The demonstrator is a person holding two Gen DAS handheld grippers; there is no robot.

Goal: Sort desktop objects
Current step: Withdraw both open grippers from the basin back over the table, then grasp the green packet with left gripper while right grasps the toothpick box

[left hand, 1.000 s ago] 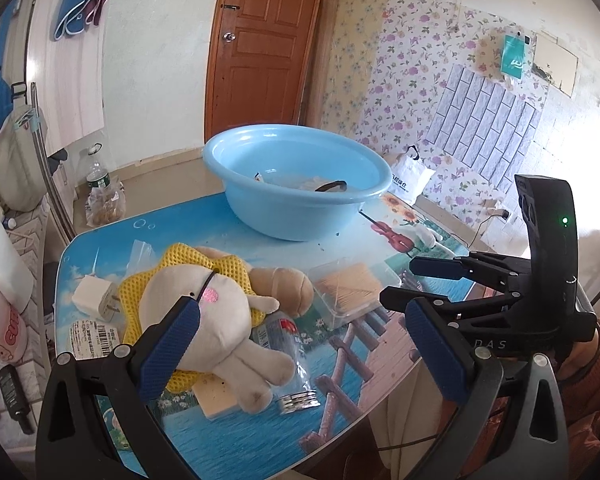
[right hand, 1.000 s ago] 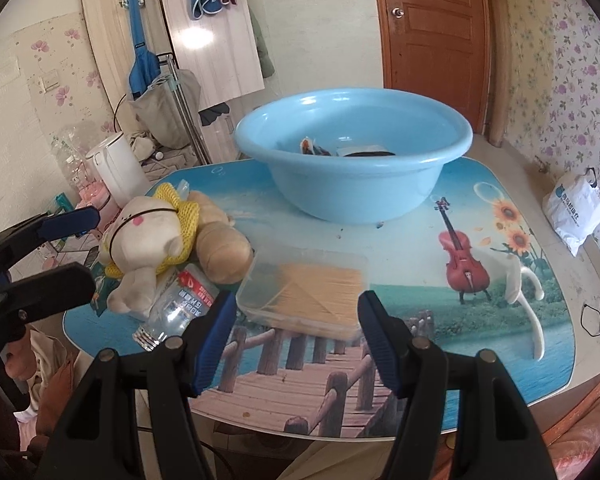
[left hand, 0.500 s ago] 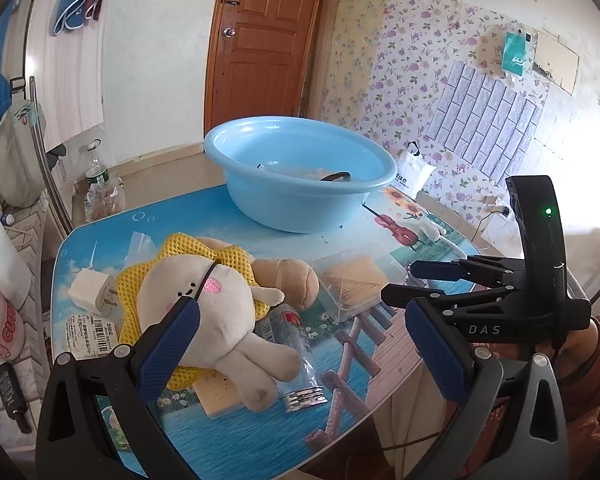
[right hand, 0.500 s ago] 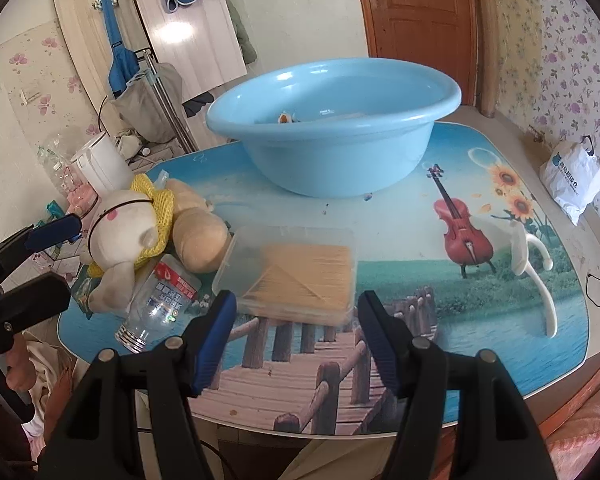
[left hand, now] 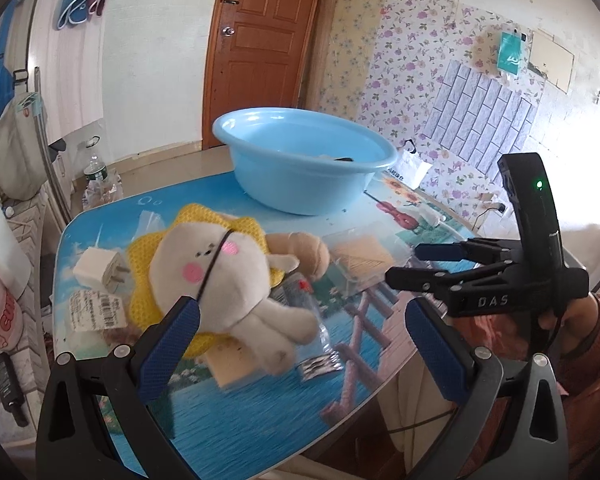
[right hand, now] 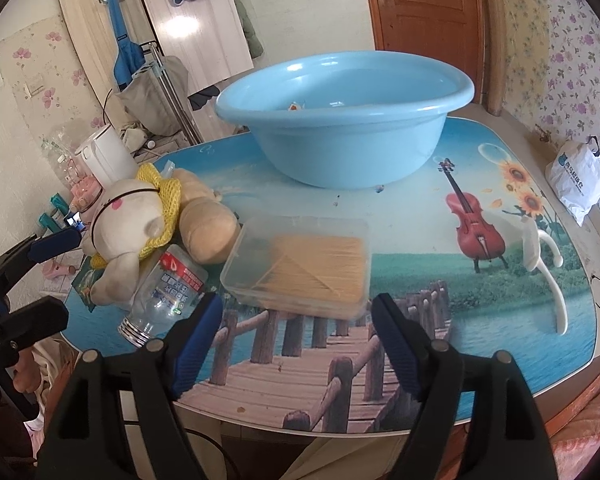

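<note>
A clear plastic box of thin wooden sticks (right hand: pixel 304 264) lies on the picture-printed table (right hand: pixel 400 240), just ahead of my right gripper (right hand: pixel 298 308). Its jaws are opening and the pads touch nothing. A cream plush toy with a yellow mesh collar (left hand: pixel 220 272) lies left of the box, partly over a clear bottle (right hand: pixel 168 288). My left gripper (left hand: pixel 300 328) hangs open just in front of the plush, holding nothing. A big blue basin (right hand: pixel 340 120) stands behind, with small items inside. The left wrist view shows the right gripper (left hand: pixel 424 266) beside the box (left hand: pixel 360 258).
A white charger plug (left hand: pixel 98 270) and a barcoded label (left hand: pixel 96 310) lie at the table's left end. A white hook-shaped piece (right hand: pixel 548 264) rests near the right edge. A white kettle (right hand: pixel 104 156) and bottles stand beyond the table. A person's hand (left hand: pixel 572 316) holds the right gripper.
The right gripper's jaws have spread wider, and it has tilted a little towards the stick box. The left gripper has sunk slightly towards the plush. Nothing on the table has moved.
</note>
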